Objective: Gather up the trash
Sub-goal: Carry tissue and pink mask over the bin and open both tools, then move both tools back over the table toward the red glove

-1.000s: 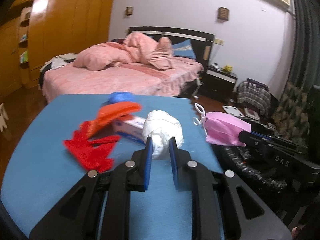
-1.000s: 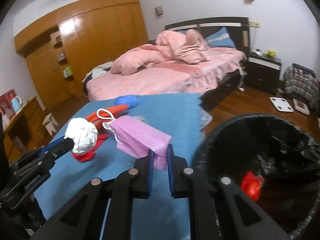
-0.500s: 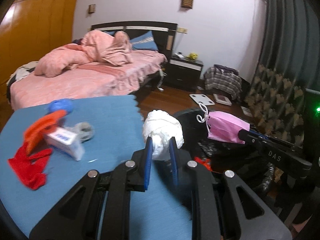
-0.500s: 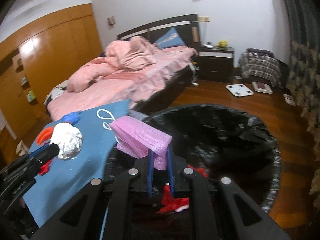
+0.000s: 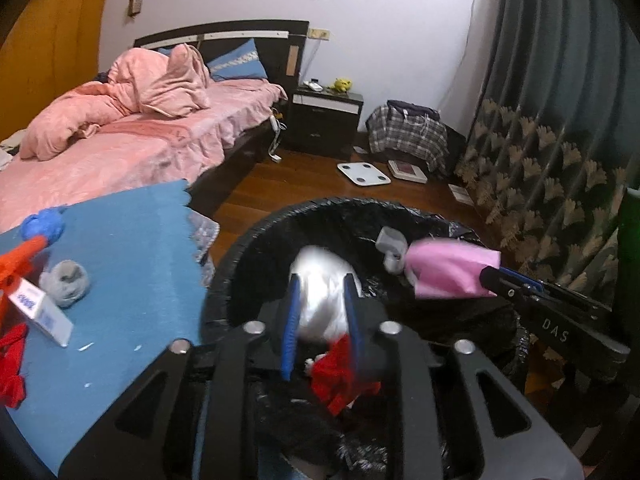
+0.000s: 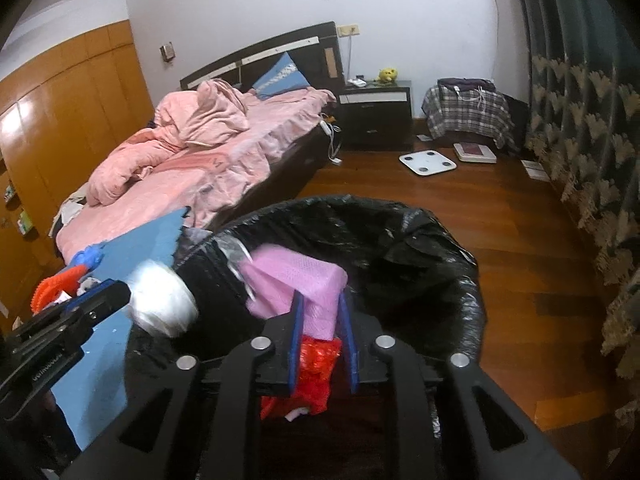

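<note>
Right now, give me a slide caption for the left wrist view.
Left hand-held gripper, jaws just opening, lets a white paper wad go over the black-lined bin.

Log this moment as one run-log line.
phase: drop | left tool: jaws just opening, crumpled white paper wad between | right tool: jaws just opening, pink face mask between | both over black-lined trash bin

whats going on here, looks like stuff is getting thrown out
A person is clearing trash off the blue table with a gripper in each hand. Both grippers are over the black-lined bin. The left gripper has a white paper wad between its jaws and the right gripper a pink face mask; both jaws have just been opening, so the drop is under way. Red trash already lies in the bin, and more items wait on the table.
</note>
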A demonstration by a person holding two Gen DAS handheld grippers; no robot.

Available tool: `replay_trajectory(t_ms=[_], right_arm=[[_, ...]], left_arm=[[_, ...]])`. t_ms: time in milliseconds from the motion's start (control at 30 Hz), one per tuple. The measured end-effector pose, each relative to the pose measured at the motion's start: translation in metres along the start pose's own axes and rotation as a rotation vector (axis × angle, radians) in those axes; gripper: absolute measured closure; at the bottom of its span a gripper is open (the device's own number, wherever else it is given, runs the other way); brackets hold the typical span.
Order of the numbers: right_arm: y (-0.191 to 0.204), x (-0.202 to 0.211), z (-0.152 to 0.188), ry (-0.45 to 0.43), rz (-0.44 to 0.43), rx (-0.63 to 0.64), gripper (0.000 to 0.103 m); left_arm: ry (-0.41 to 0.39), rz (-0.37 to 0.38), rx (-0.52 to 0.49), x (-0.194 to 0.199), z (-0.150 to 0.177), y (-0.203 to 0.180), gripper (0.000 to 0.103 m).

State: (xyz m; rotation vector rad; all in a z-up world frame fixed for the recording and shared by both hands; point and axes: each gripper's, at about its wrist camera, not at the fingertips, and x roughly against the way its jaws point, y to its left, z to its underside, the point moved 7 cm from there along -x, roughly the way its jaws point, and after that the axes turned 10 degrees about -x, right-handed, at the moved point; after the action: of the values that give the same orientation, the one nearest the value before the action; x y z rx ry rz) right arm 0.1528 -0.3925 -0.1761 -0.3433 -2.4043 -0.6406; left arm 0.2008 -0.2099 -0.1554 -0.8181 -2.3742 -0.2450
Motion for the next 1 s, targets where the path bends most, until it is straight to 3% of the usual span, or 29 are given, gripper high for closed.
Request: replay_trajectory(t_ms=[67, 100, 400, 700, 1000], right_arm=[[-0.003, -0.001, 0.002, 0.008, 0.014, -0.003, 0.054], [-0.004, -0.001, 0.002, 0.01, 0.021, -0.009, 0.048], [0.011, 0.004, 0.004, -0.015, 0.017, 0.007, 0.009], [0.072, 0.007, 0.021, 0.004, -0.056, 0.059, 0.006], [0.166, 0.006, 0.065, 0.031, -0.202, 0.2, 0.006]], left_arm=[[0.003, 0.004, 0.004, -0.001, -0.001, 0.0, 0.065], [0.002, 0.006, 0.003, -0.001, -0.001, 0.0, 0.065], [-0.031, -0.099, 0.046, 0.03, 0.009, 0.035, 0.037], [-0.042, -0.255, 0.104, 0.084, 0.038, 0.099, 0.024], [-0.018, -0.409, 0.177, 0.135, 0.081, 0.17, 0.022]])
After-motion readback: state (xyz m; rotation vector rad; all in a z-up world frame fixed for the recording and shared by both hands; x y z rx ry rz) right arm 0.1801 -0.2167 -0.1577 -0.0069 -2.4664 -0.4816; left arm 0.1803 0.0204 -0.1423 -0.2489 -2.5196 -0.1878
